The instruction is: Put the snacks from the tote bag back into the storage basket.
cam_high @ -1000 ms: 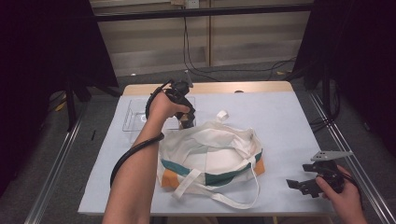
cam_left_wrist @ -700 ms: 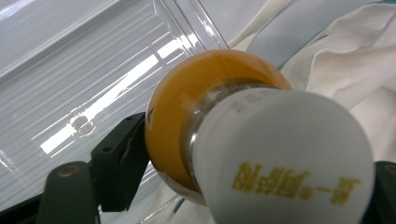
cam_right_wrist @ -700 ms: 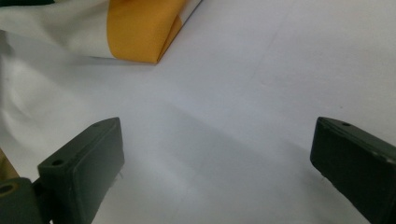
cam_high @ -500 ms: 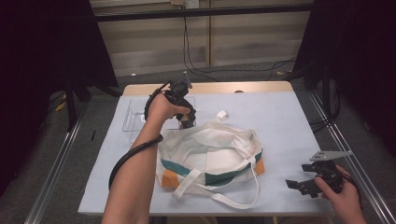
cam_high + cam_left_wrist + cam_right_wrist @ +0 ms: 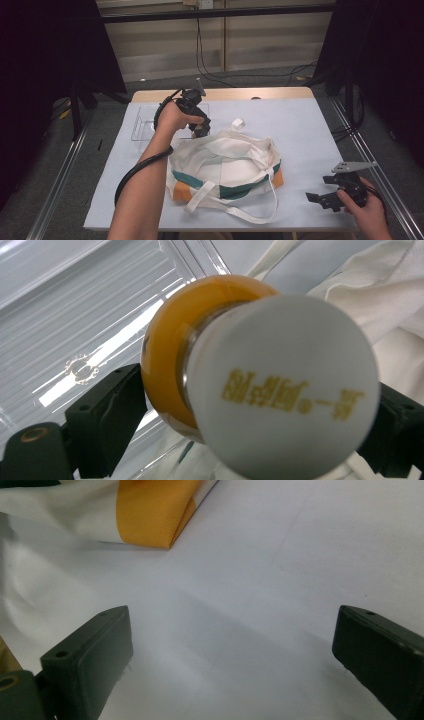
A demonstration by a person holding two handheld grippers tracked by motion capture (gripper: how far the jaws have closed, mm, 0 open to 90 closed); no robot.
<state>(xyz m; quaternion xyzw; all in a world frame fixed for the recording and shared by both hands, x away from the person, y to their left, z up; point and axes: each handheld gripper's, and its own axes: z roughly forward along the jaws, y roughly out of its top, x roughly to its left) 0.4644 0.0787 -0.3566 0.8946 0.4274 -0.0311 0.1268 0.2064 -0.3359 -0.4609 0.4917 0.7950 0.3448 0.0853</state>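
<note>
The left gripper [image 5: 200,131] is held above the far rim of the tote bag [image 5: 225,165], its 2 jaws closed against the sides of a small bottle [image 5: 260,380] that is seen end-on in the left gripper view. The bottle is carried clear of the clear plastic tray [image 5: 145,122], which lies just beside the bag on the table's far left. The step in hand is judged to be the transfer of the bottle from tray to bag. For the next move, the bottle would need to be brought over the bag's open mouth and lowered inside before the grip is released; the slack cloth rim may need to be cleared first.

The right gripper [image 5: 330,196] is rested near the table's right front corner, well apart from the bag, with its jaws spread wide and nothing between them.

The bottle is shown with a smooth, round white cap bearing gold printed characters, and a glossy amber-orange body behind it. The bag is made of soft cream canvas with teal and orange panels and long flat straps, and is slumped in loose folds. The tray is rigid, transparent and ribbed. The table [image 5: 310,130] is covered with a matte pale blue-grey sheet.
</note>
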